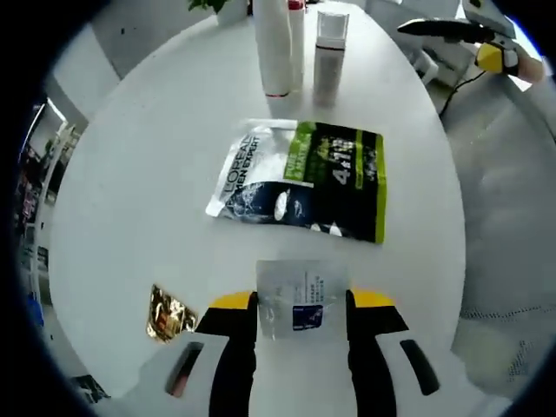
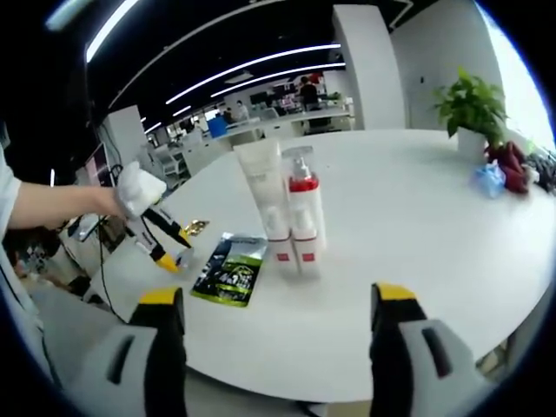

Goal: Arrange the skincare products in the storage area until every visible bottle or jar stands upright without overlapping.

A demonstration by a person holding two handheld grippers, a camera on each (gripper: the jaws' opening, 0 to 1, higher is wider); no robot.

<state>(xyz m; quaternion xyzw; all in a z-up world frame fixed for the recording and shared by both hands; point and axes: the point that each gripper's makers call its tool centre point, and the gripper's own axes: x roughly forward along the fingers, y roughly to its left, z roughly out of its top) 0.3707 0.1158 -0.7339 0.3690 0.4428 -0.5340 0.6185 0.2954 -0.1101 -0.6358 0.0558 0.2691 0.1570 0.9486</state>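
Here, a small clear plastic sachet with a blue label (image 1: 300, 300) sits pinched between the left gripper (image 1: 301, 304)'s yellow-tipped jaws on the round white table (image 1: 130, 191). At twelve o'clock lies a glossy green-and-black foil pouch (image 1: 304, 178); beyond it stand a tall white tube (image 1: 273, 48) and pump bottles (image 1: 330, 54). A crinkled gold wrapper (image 1: 169, 313) lies at nine. The right gripper (image 2: 274, 326)'s jaws are spread wide.

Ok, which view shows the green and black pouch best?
The left gripper view: the pouch lies flat mid-frame, seen from above with its print readable, beyond the left gripper, which holds a small clear sachet. In the right gripper view the pouch is small, foreshortened and unreadable.
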